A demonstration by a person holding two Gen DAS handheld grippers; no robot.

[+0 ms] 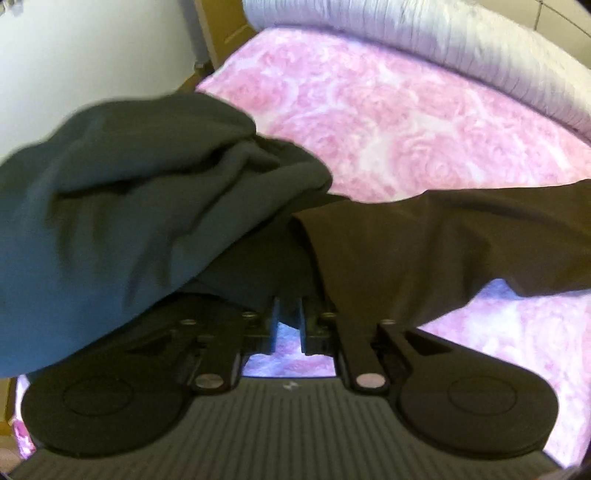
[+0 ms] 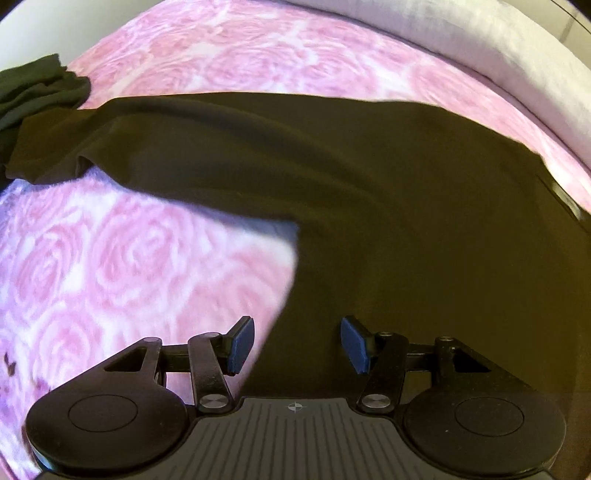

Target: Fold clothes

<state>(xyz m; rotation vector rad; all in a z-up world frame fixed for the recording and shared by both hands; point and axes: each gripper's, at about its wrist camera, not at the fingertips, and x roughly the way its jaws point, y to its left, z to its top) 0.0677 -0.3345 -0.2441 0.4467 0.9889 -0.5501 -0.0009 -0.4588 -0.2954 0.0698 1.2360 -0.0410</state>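
A dark garment [image 2: 369, 177] lies across the pink rose-patterned bedspread [image 2: 110, 266], stretched from the left to the lower right. My left gripper [image 1: 290, 314] is shut on one end of it; its fingers are mostly hidden under the cloth. That end bunches up as a grey-green heap [image 1: 129, 192] over the left finger, and a darker strip [image 1: 443, 240] runs off to the right. The same heap [image 2: 37, 88] shows at the far left of the right wrist view. My right gripper [image 2: 299, 343] is open just above the garment's near edge, blue pads [image 2: 242, 343] apart, nothing between them.
A pale grey ribbed pillow or rolled quilt [image 1: 443, 40] lies along the far edge of the bed. A white wall [image 1: 92, 55] and a wooden frame [image 1: 218, 26] stand beyond the bed's far left corner. Bare bedspread shows on both sides of the garment.
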